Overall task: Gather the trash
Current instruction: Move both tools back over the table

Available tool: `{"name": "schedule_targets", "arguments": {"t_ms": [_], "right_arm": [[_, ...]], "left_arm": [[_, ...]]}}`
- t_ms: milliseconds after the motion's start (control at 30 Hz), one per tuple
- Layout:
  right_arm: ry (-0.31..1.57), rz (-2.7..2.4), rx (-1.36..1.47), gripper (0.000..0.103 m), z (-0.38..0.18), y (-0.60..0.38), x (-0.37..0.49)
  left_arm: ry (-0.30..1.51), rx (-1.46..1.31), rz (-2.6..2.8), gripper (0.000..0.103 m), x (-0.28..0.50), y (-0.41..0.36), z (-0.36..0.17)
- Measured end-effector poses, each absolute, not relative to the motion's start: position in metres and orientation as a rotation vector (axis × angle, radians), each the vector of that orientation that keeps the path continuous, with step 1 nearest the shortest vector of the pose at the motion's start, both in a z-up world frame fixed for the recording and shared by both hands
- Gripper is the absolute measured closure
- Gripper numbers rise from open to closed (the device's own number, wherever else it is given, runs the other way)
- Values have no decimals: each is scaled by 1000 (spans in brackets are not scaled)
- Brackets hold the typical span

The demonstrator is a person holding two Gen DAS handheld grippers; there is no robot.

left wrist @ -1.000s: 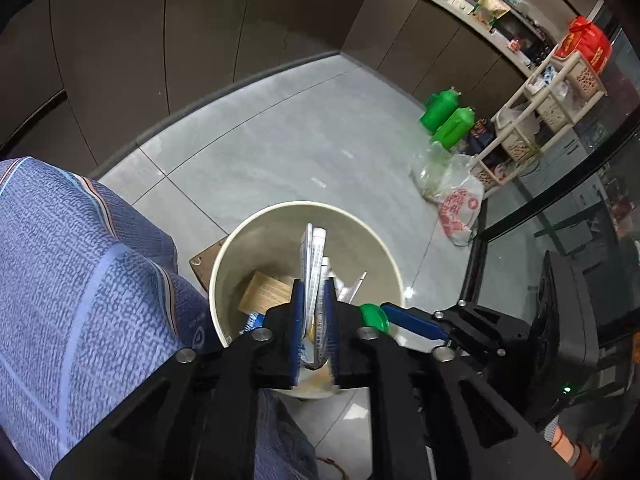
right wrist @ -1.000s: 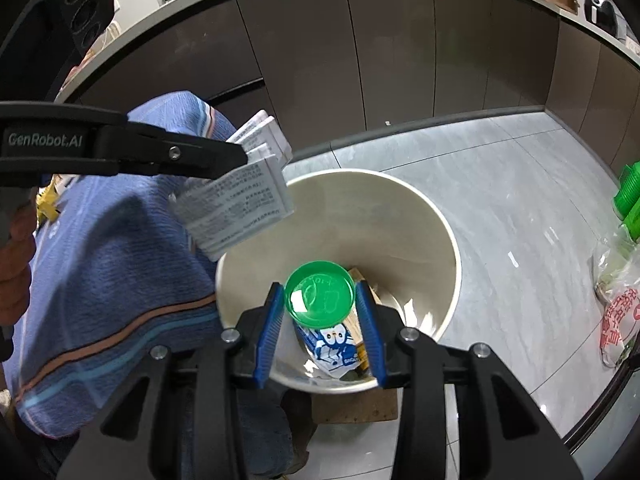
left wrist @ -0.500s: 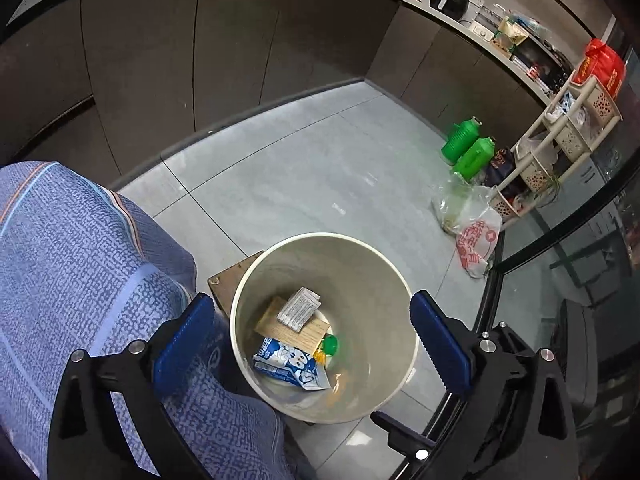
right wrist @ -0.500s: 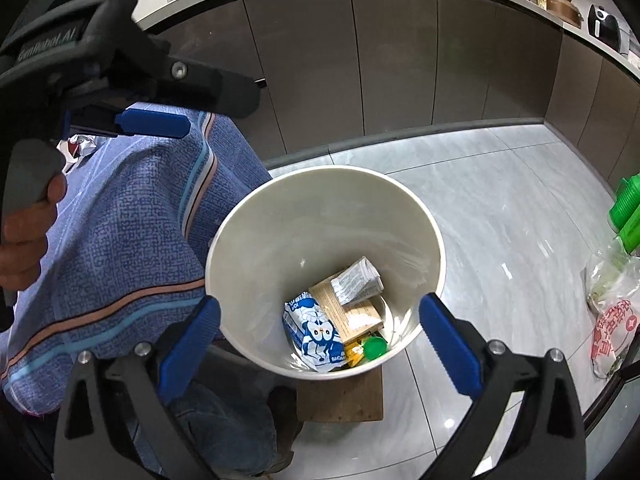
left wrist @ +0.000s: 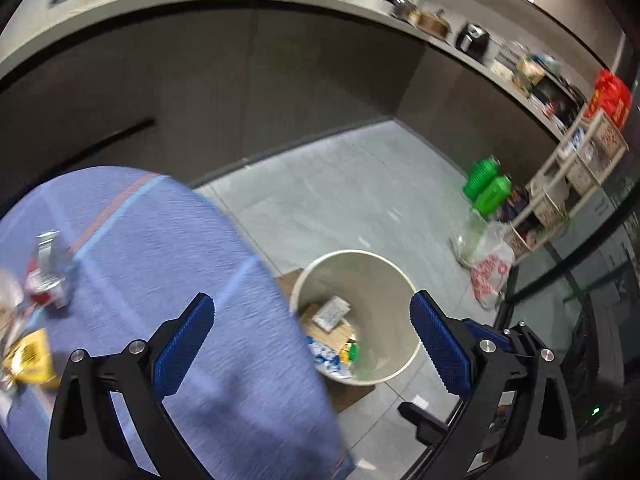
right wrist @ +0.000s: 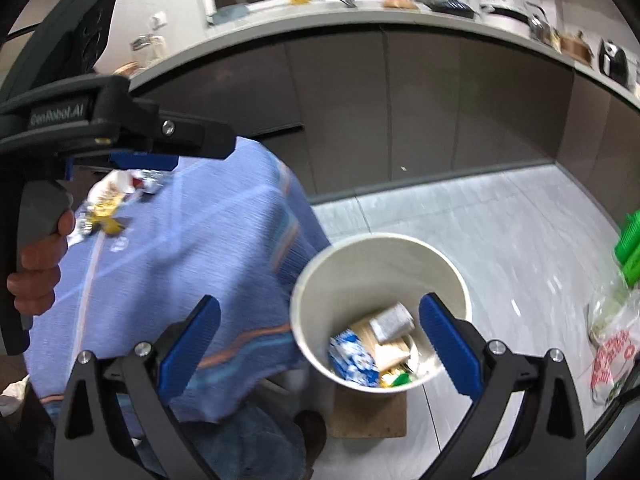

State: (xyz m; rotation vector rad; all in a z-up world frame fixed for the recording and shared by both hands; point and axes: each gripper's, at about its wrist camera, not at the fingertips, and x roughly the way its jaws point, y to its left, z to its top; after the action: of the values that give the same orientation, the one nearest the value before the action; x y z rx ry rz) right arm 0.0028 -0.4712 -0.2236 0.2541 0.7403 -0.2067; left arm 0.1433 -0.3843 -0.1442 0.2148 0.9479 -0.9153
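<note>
The table [right wrist: 168, 264], draped in a blue striped cloth, fills the left of both views, and more trash [right wrist: 106, 200] lies on it at the upper left of the right wrist view: wrappers, a yellow packet [left wrist: 26, 354] and a crumpled can [left wrist: 48, 276]. The step in hand looks like the return for another piece, so both tools are best swung up over the cloth edge without snagging it.

The white bin [right wrist: 316, 280] stands on the floor at lower centre, against the table's edge. Inside lie a blue and white pouch [right wrist: 354, 356], a grey packet [right wrist: 390, 322] on a brown card, and a green cap [right wrist: 402, 378].

The left gripper [left wrist: 312, 338] and the right gripper [right wrist: 320, 340] both gape wide, released, with nothing between the blue pads.
</note>
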Motion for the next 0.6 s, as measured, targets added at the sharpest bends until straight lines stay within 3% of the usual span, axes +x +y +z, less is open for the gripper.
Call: {"name": "schedule_targets", "arguments": {"t_ms": [267,600], "right_arm": [[701,-27,216,3,-188,-397,31],[754,200,143,3,-179,-303,98]], "left_arm": [[938,149,-690,8,155,-262,-122],[966,24,-437,8,177,-88,-131]]}}
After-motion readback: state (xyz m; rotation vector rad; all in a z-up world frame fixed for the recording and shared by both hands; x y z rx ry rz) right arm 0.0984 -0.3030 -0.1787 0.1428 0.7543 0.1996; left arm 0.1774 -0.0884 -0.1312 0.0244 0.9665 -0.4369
